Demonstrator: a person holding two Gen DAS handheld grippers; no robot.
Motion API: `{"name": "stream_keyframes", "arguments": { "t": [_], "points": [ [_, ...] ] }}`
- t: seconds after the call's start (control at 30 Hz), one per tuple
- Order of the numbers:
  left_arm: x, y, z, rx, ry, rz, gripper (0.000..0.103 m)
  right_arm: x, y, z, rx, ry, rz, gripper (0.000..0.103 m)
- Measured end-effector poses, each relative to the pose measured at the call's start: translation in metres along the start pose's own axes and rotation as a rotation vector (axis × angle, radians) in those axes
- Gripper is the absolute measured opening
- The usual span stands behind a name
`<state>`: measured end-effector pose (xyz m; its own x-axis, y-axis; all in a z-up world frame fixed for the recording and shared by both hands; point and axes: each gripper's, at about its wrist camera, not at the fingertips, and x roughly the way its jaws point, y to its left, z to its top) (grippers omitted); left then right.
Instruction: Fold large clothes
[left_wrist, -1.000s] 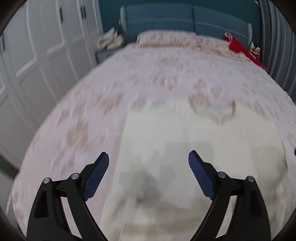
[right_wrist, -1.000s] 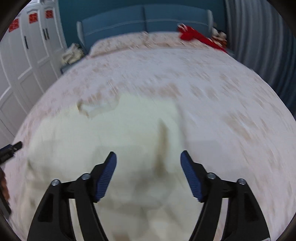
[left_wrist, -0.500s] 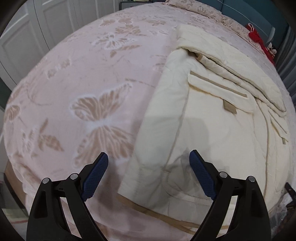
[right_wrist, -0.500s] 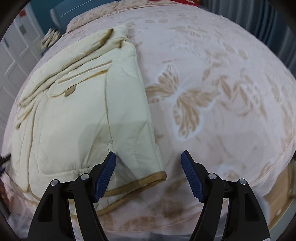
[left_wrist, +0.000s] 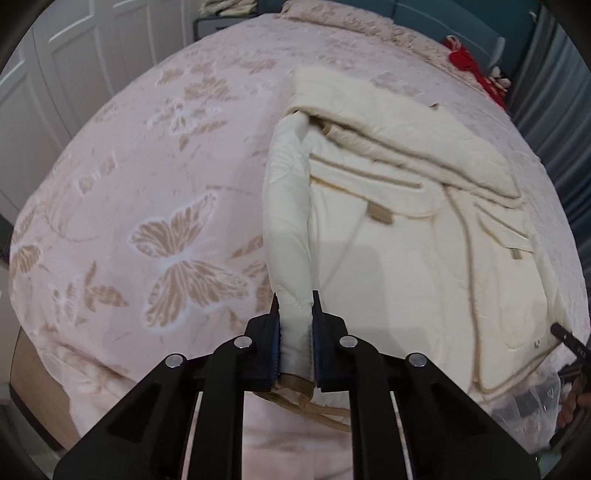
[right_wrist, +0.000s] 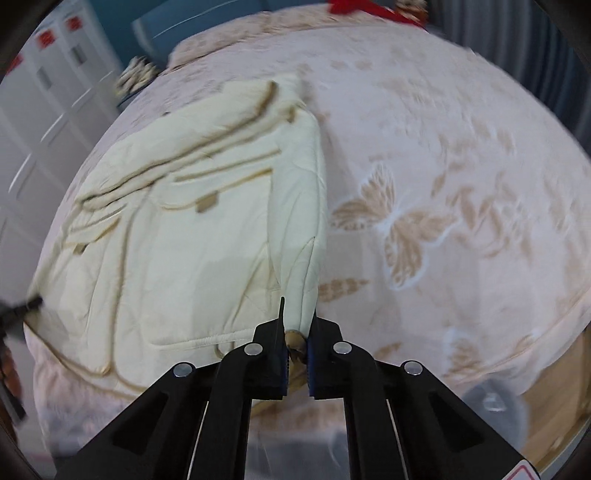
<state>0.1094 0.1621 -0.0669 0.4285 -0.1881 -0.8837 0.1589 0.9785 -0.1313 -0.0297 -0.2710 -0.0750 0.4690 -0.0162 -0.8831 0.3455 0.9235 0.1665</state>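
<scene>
A cream quilted coat (left_wrist: 406, 229) with tan trim lies partly folded on the pink butterfly bedspread (left_wrist: 147, 177). My left gripper (left_wrist: 295, 314) is closing its jaws on the coat's near left corner, and the padded edge is pinched between the blue pads. In the right wrist view the same coat (right_wrist: 184, 229) spreads to the left, and my right gripper (right_wrist: 297, 325) is closing on its near right corner, with the tan hem squeezed between the pads. The right gripper's tip shows at the far right edge of the left wrist view.
The bed's near edge drops off just under both grippers. White wardrobe doors (left_wrist: 55, 74) stand to the left. A blue headboard (right_wrist: 207, 26) and a red cloth (left_wrist: 476, 70) are at the far end. Grey curtains (right_wrist: 554, 74) hang on the right. Wooden floor (right_wrist: 554, 424) shows below.
Both grippers have dropped to the near edge of the coat and gone from wide open to clamped on its two front corners.
</scene>
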Motion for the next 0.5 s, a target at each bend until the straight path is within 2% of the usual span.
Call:
{"name": "stream_keyframes", "arguments": {
  "t": [0.1, 0.2, 0.33, 0.43, 0.5],
  "points": [
    [-0.039, -0.001, -0.006, 0.071, -0.03, -0.02, 0.009, -0.032, 0.005, -0.01, -0.116, 0.044, 0.002, 0.006],
    [-0.079, 0.003, -0.029, 0.128, -0.031, -0.03, 0.008, -0.068, 0.011, -0.041, -0.243, 0.137, 0.002, 0.006],
    [-0.133, 0.016, -0.079, 0.141, 0.022, -0.042, 0.007, -0.12, 0.01, -0.084, -0.265, 0.239, 0.055, 0.006],
    [-0.168, 0.025, -0.097, 0.066, 0.032, -0.082, 0.007, -0.156, 0.015, -0.096, -0.249, 0.232, 0.096, 0.006],
    [-0.193, 0.025, -0.094, 0.02, -0.008, -0.127, 0.007, -0.179, 0.02, -0.085, -0.236, 0.154, 0.11, 0.006]
  ]
}}
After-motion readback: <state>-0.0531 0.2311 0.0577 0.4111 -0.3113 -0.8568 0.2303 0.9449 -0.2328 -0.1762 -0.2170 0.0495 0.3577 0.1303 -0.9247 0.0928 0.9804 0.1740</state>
